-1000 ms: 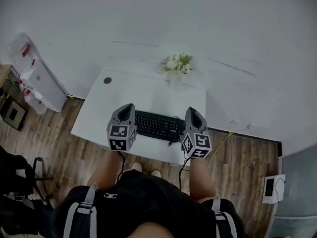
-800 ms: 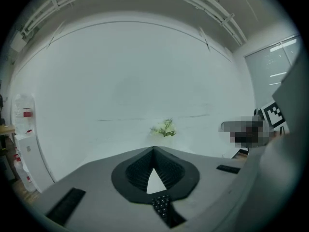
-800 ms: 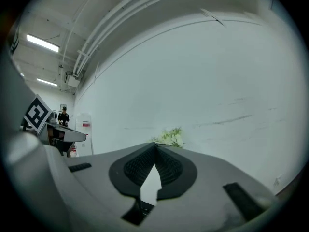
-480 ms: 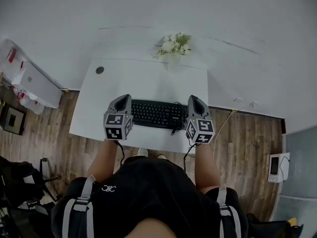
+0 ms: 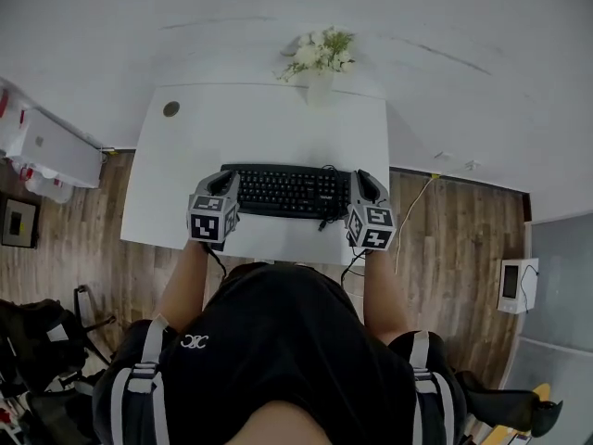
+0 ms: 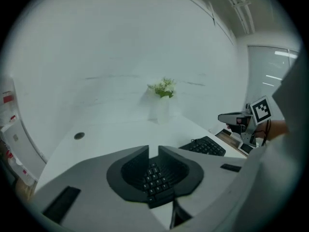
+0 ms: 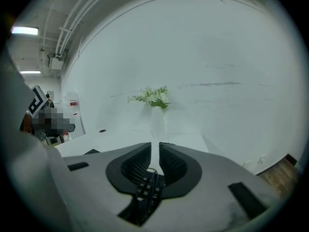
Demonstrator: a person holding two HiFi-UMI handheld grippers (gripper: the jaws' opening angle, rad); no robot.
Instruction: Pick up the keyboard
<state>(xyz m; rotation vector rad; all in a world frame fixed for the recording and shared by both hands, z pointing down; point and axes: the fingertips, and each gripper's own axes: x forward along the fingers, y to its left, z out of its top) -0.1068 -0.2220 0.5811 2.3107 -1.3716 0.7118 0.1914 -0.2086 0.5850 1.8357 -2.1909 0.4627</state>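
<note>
A black keyboard lies flat on the white desk, near its front edge. My left gripper hovers at the keyboard's left end and my right gripper at its right end, both pointing away from me and downward. In the left gripper view the left gripper shows a narrow slit between its jaws, which are opening, with keyboard keys below them and nothing pinched. The right gripper looks the same, its jaws opening over the keyboard's right corner and cable.
A white vase of flowers stands at the desk's back edge against the wall. A round cable hole sits at the back left corner. The keyboard's cable trails off the front. A white cabinet stands left of the desk on a wooden floor.
Both grippers have dropped toward the desk and now sit lower at the keyboard's two ends. The keyboard has not moved.
</note>
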